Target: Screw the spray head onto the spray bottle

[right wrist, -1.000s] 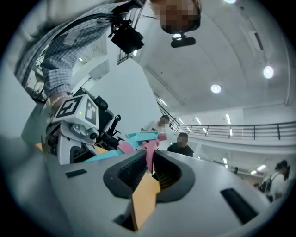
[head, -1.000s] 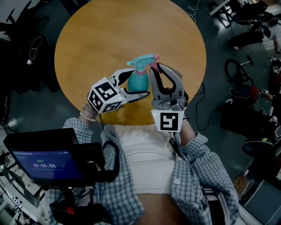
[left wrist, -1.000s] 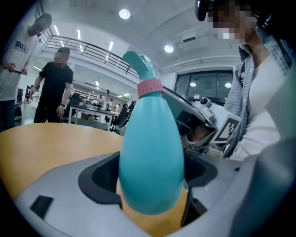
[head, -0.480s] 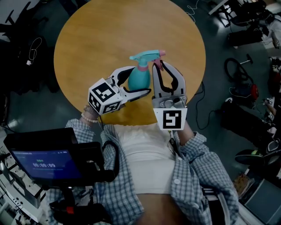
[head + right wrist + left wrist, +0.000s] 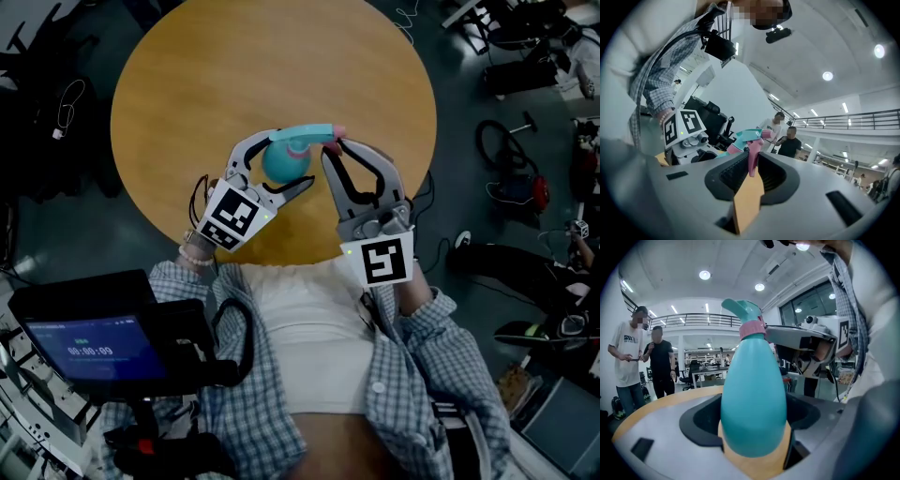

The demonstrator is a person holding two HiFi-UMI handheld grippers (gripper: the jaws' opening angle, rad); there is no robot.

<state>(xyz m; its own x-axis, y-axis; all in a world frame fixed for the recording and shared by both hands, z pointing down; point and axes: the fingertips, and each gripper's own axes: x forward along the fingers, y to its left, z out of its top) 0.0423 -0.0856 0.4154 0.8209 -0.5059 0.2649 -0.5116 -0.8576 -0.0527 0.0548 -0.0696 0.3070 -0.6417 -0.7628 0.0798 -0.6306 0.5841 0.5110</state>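
Note:
In the head view the teal spray bottle (image 5: 281,164) is held above the near edge of the round wooden table (image 5: 187,84), tilted so its top faces the camera. My left gripper (image 5: 277,167) is shut on the bottle's body, one jaw on each side. The teal spray head (image 5: 307,133) with its pink collar (image 5: 752,328) sits on the bottle's neck. My right gripper (image 5: 334,147) is shut on the head's pink trigger (image 5: 753,157), which shows pinched between its jaws. The bottle (image 5: 752,399) fills the left gripper view, and the right gripper (image 5: 801,341) reaches in beside the collar.
Two people (image 5: 642,357) stand some way off in the hall. A monitor on a stand (image 5: 94,347) is at my lower left. Cables and gear (image 5: 525,159) lie on the floor to the table's right. Both grippers hang over the table's near rim.
The left gripper has rolled, tipping the bottle from side-on to top towards the camera. Both grippers and the bottle have shifted slightly left. Both grips are unchanged.

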